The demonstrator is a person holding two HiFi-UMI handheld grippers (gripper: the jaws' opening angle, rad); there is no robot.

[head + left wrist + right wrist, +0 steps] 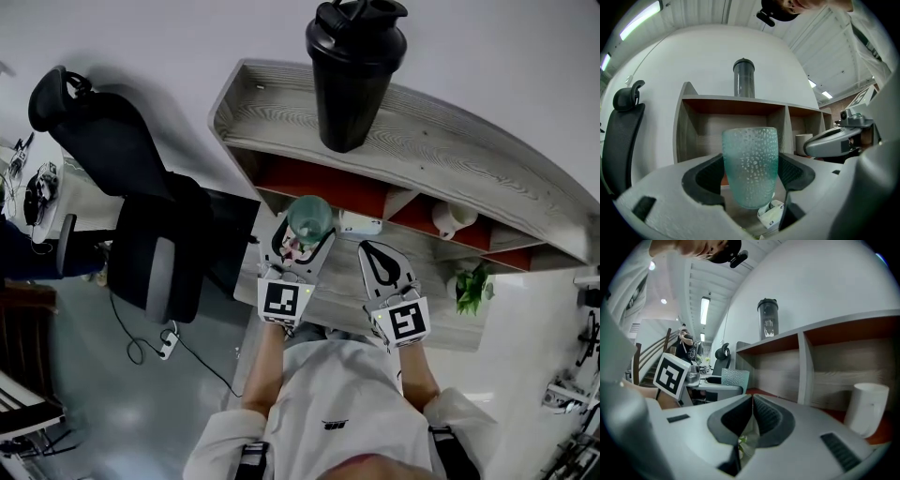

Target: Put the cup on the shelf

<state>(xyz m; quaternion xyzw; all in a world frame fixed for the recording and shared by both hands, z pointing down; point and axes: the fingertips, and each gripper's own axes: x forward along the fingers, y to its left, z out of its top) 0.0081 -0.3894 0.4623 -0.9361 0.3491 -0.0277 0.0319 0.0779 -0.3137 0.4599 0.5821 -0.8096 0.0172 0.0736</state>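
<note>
- The left tongs [306,234] were clenched on a green dimpled cup [750,161], which was held upright between their pads.
- The shelf [441,150] stood just ahead of both tongs, with an open compartment behind the cup.
- A black bottle [354,70] stood on the shelf top, above and beyond the left tongs.
- The right tongs [753,411] were pressed together on nothing, beside the left tongs.
- A white mug [865,408] sat in a compartment ahead and to the right of the right tongs.

Head cam steeply down; gripper cams low, close, both toward shelf [469,159]
</note>
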